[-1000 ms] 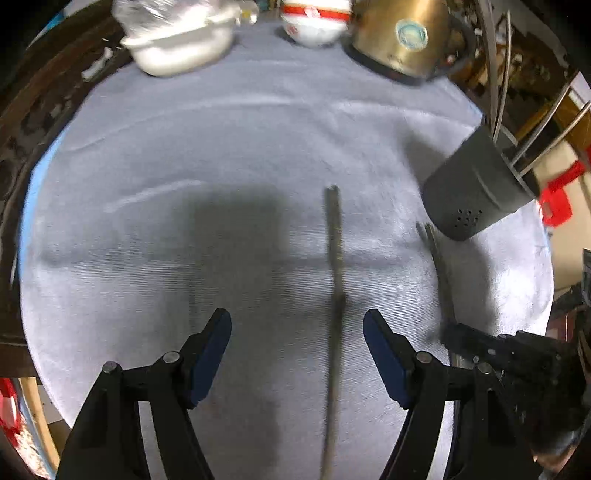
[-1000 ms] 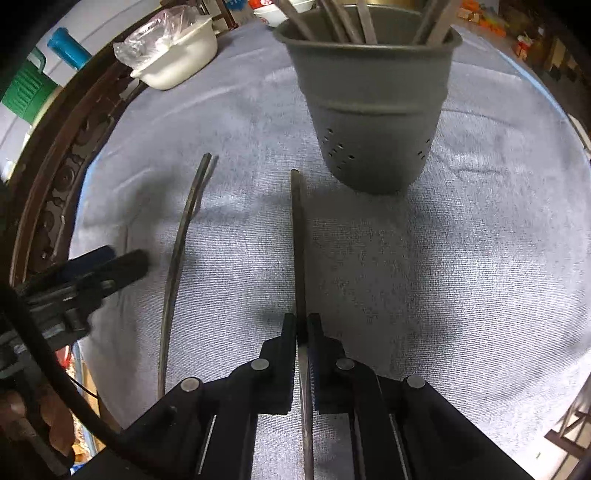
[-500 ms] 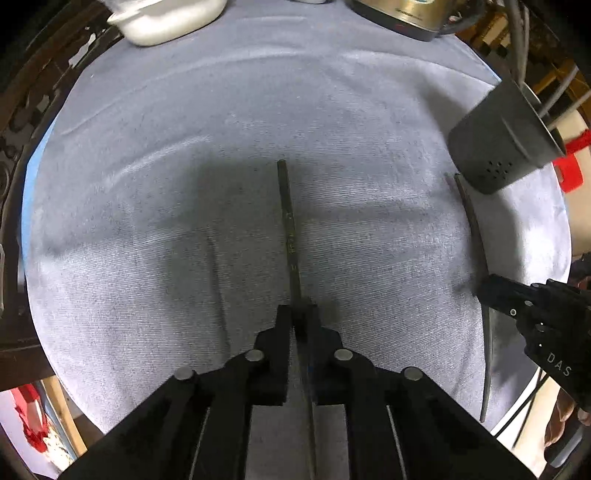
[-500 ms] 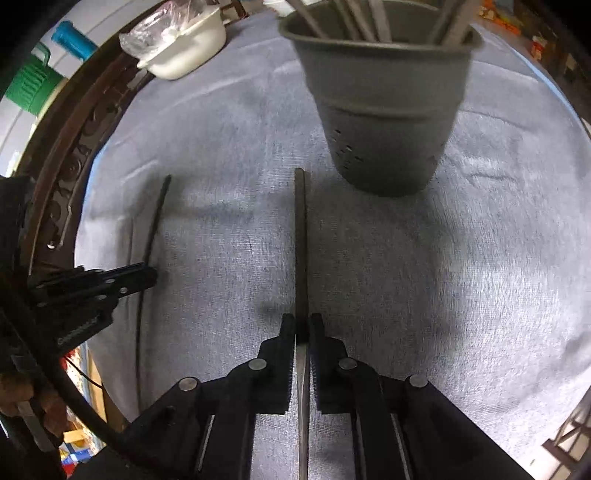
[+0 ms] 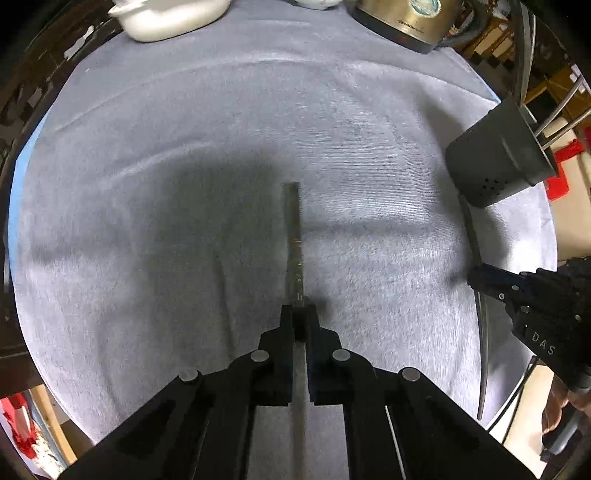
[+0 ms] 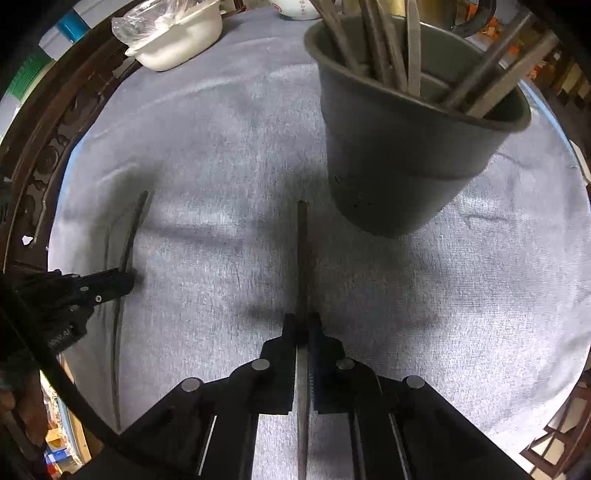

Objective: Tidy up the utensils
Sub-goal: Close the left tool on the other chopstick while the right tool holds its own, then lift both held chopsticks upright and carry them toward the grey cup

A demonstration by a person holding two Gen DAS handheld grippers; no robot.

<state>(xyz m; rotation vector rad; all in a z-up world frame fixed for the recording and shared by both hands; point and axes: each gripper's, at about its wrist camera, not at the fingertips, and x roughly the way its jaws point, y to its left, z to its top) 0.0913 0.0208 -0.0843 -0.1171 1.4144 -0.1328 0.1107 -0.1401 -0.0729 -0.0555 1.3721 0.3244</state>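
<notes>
Since a second earlier, the left tongs (image 5: pixel 299 314) had gone from wide apart to clamped on a flat dark utensil (image 5: pixel 293 240), pointing steeply down over the surface (image 5: pixel 184 147). That utensil ran straight ahead from the pads above a pale grey cloth. At the far edge stood a white dish (image 5: pixel 166 18) and a brass kettle (image 5: pixel 406 22). To the right a dark cup (image 5: pixel 495 162) held several metal handles, and the right tongs (image 5: pixel 480 278) gripped a second utensil (image 5: pixel 480 332) just below it.

From the right wrist, the right tongs (image 6: pixel 303 325) were clamped on their utensil (image 6: pixel 303 251), also aimed steeply down. Its tip lay just beside the cup (image 6: pixel 406 155), which was crowded with handles. A carved dark wooden rim (image 6: pixel 48 147) edged the cloth. At left, the left tongs (image 6: pixel 125 282) held their utensil (image 6: pixel 129 236).
</notes>
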